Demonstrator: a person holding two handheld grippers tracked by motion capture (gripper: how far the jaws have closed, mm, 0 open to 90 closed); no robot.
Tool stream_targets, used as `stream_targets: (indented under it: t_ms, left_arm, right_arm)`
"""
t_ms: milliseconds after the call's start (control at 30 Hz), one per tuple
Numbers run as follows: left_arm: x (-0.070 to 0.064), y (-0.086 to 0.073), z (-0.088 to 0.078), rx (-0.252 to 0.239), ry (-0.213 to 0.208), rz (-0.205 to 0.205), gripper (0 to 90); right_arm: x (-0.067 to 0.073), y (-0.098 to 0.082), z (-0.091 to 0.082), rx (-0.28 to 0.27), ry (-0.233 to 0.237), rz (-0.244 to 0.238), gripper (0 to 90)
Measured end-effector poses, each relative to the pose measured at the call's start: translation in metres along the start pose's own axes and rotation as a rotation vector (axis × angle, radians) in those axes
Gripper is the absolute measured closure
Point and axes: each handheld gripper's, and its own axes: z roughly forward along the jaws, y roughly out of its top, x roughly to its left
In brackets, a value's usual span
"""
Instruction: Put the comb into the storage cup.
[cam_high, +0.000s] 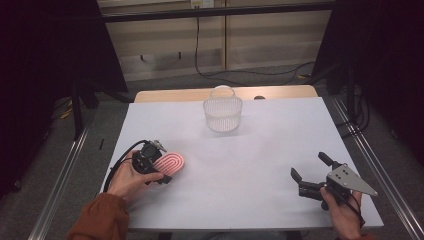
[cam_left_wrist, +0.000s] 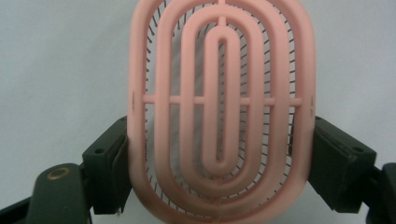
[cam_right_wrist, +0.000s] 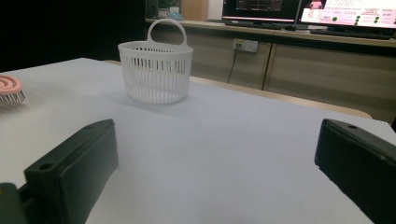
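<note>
The white slatted basket (cam_high: 223, 114) stands upright near the table's (cam_high: 260, 150) far edge; through its slats it looks empty, though its floor is hard to make out. Well toward the near-left corner from it, the left gripper (cam_high: 159, 167) pinches the pink oval brush (cam_high: 170, 163) by its two long sides. Near-right of the basket, the right gripper (cam_high: 311, 172) is spread wide over bare tabletop.

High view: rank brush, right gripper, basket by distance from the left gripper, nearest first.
1. Brush: pink, held between the left gripper's jaws, near-left of the table.
2. Basket: white, far centre.
3. Right gripper: near-right, open, across the table.
</note>
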Motion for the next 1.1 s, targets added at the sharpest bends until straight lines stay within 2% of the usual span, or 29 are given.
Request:
stream_targets:
  t_ms: [267,500,667,733,1100]
  left_arm:
    - [0.001,-0.001,-0.007,-0.049,0.019,-0.015,19.8]
    - [0.006,-0.004,-0.018,-0.124,0.03,-0.035,19.8]
    - [0.005,-0.006,-0.024,-0.168,0.063,-0.047,19.9]
    - [0.005,-0.006,-0.026,-0.179,0.064,-0.041,19.9]
    - [0.007,-0.009,-0.032,-0.211,0.064,-0.08,20.0]
  right_arm:
    - [0.0,0.0,0.0,0.0,0.0,0.001,0.0]
    - [0.0,0.0,0.0,0.0,0.0,0.002,0.0]
    - [0.0,0.0,0.0,0.001,-0.002,0.001,0.0]
    - [0.0,0.0,0.0,0.001,-0.002,0.002,0.0]
    - [0.0,0.0,0.0,-0.002,0.0,0.002,0.0]
